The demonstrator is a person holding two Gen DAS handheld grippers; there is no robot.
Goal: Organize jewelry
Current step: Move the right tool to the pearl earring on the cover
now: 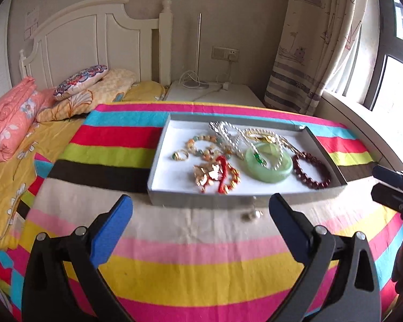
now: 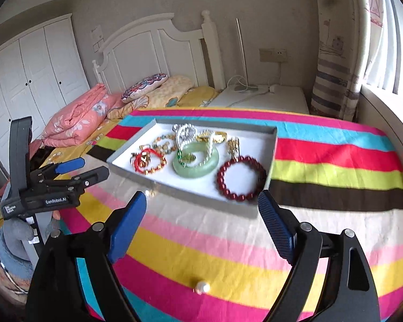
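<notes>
A shallow grey tray [image 1: 188,200] with a white floor lies on the striped cloth. In it lie a green jade bangle [image 1: 268,165], a dark red bead bracelet [image 1: 311,170], a red cord bracelet [image 1: 223,177], a gold ring [image 1: 180,155] and a pearl necklace [image 1: 233,134]. A small silvery piece [image 1: 251,214] rests on the cloth just before the tray. My left gripper [image 1: 201,209] hovers open in front of the tray, holding nothing. My right gripper [image 2: 201,204] is open too, near the tray's [image 2: 201,197] front right corner and the red bead bracelet [image 2: 241,178]. A loose pearl [image 2: 202,287] lies on the cloth below it.
The striped cloth [image 1: 174,268] covers a raised surface beside a bed with pillows [image 1: 80,80] and a folded pink quilt [image 1: 10,118]. A white nightstand [image 1: 215,94] with cables stands behind, and a curtain and window are at the right. The left gripper [image 2: 95,167] shows at the right view's left edge.
</notes>
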